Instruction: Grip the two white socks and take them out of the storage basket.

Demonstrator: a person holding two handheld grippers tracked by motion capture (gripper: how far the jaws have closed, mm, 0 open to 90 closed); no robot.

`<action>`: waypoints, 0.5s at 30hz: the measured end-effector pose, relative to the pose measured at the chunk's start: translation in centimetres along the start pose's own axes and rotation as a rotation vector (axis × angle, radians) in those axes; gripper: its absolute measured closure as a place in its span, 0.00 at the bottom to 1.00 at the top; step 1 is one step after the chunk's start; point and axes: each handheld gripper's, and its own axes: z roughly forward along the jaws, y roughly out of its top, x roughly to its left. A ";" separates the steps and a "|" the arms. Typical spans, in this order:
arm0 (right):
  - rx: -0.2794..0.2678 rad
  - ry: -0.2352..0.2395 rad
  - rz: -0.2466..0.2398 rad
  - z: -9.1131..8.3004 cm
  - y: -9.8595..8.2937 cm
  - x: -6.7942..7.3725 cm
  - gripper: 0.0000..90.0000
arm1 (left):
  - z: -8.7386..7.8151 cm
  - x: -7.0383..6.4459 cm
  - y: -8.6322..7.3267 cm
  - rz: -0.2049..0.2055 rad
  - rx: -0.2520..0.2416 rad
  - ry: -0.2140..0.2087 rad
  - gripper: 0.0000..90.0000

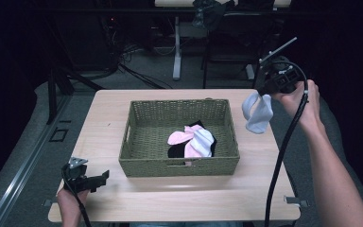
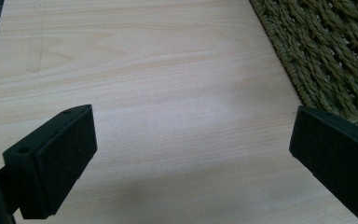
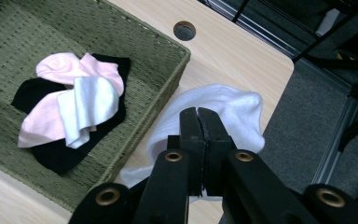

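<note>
My right gripper (image 1: 267, 93) is raised over the table's far right edge, shut on a white sock (image 1: 257, 113) that hangs from its jaws beside the basket. In the right gripper view the jaws (image 3: 198, 114) press together over the white sock (image 3: 233, 114). A green woven basket (image 1: 137, 156) sits mid-table and holds a pile of pink (image 1: 180, 137), white (image 1: 203, 140) and black (image 1: 176, 152) socks. My left gripper (image 1: 105, 176) rests low near the front left corner, open, with bare tabletop between its jaws (image 2: 191, 140).
The light wooden table (image 1: 179, 198) has free surface in front of and left of the basket. A round cable hole (image 3: 184, 30) lies past the basket's corner. Desk legs, cables and a chair stand on the dark floor behind the table.
</note>
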 end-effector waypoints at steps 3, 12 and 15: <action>0.010 -0.003 0.011 0.5 -0.5 -0.3 1.00 | 0.0 0.0 0.0 0.003 0.003 0.001 0.01; 0.066 -0.020 0.032 3.2 -2.5 -1.1 1.00 | 0.0 0.0 0.0 0.002 0.003 -0.002 0.01; 0.083 -0.021 0.043 4.1 -3.2 -1.4 1.00 | 0.0 0.0 0.0 0.001 0.001 -0.001 0.01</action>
